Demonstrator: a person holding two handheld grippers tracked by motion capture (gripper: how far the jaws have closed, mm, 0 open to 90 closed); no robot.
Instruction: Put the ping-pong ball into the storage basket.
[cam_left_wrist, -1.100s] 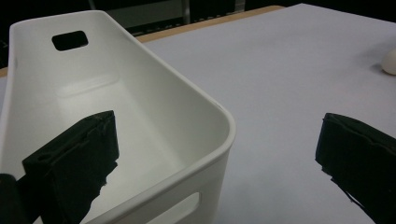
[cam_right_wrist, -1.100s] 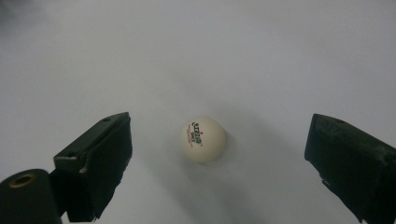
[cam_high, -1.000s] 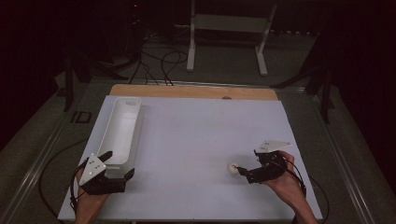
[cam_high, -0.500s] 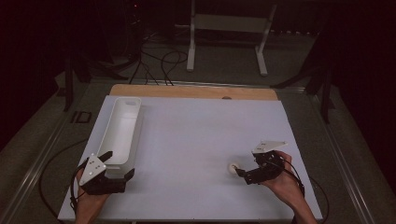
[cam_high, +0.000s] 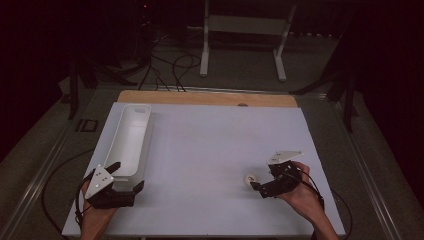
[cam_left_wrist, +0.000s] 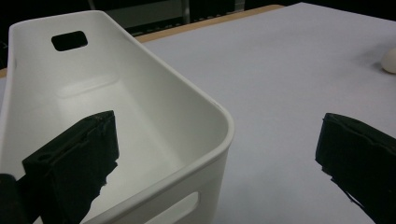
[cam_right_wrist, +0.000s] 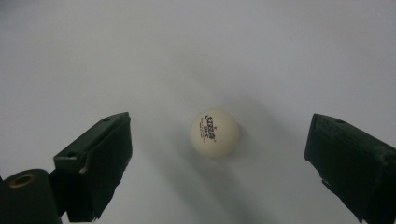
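I had the right gripper (cam_right_wrist: 219, 154) lined up on the ping-pong ball (cam_right_wrist: 214, 132), which lay on the white tabletop (cam_high: 210, 145) between my wide-apart jaws, not yet touched. My left gripper (cam_left_wrist: 215, 154), jaws also apart, straddled the near corner of the white bin (cam_left_wrist: 140, 93). Next, I judged, I should close gently on the ball without nudging it.

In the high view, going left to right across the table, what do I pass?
Left tongs → white bin → ping-pong ball → right tongs.
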